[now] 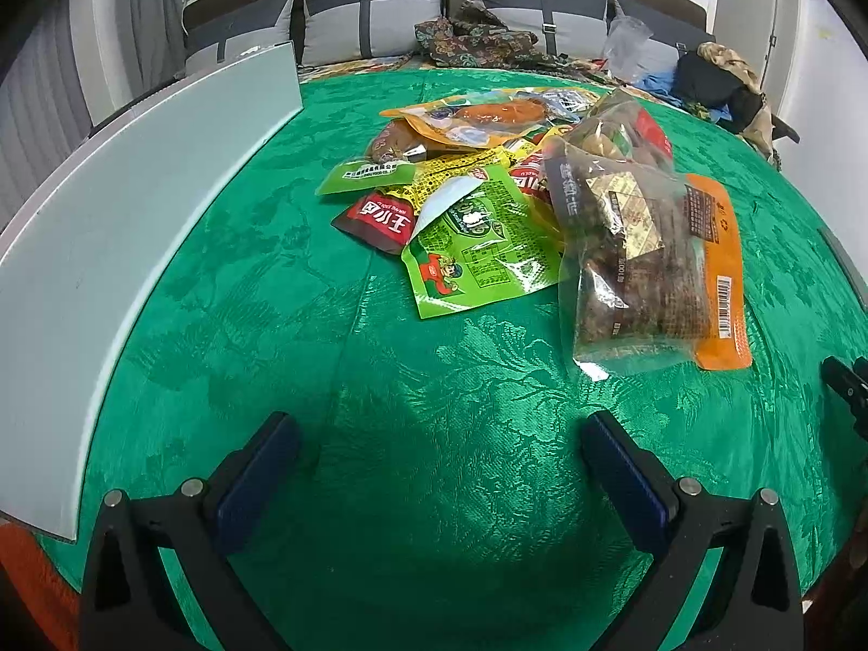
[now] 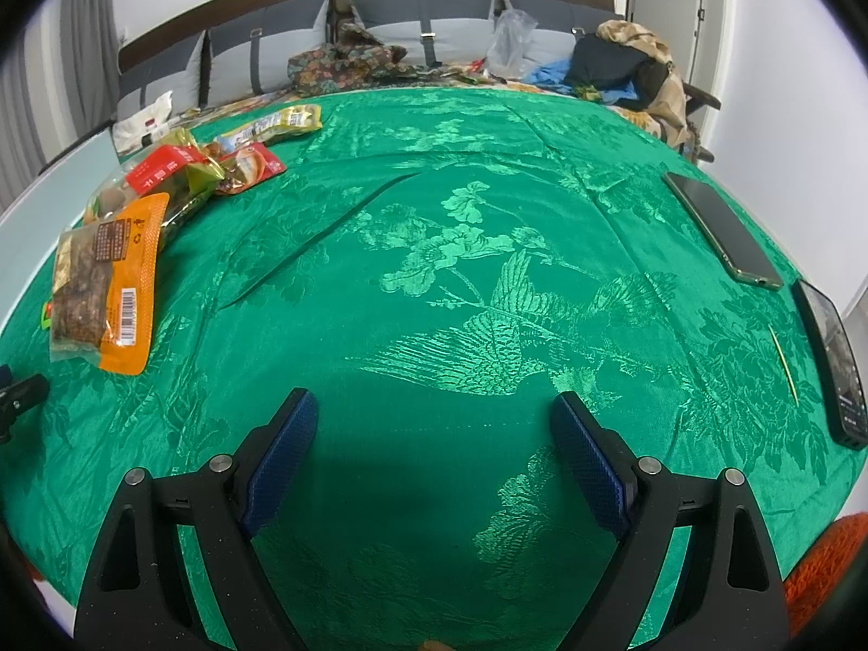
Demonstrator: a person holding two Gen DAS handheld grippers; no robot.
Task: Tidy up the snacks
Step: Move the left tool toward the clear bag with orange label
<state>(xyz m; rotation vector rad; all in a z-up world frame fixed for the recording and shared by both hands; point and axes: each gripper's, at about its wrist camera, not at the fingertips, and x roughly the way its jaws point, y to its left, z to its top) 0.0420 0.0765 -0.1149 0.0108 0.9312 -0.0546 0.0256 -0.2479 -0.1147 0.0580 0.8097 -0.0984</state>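
Left gripper (image 1: 439,434): we see its blue-padded fingers spread wide, empty.
Right gripper (image 2: 434,412): likewise wide, empty.
Cloth: glossy green brocade tablecloth (image 1: 271,298), woven birds and flowers.
Snacks: crinkly pile mid-table; clear plastic bag of brown pieces (image 1: 624,249) overlaps orange barcoded pouch (image 1: 721,282).
Writing: red pouch (image 1: 380,219) reads "王小卤".
Edge: two dark smartphones (image 2: 721,228).

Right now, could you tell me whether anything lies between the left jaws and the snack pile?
Nothing visible does: only bare green tablecloth separates the open left gripper from the snack pile, whose clear-and-orange bag lies nearest.
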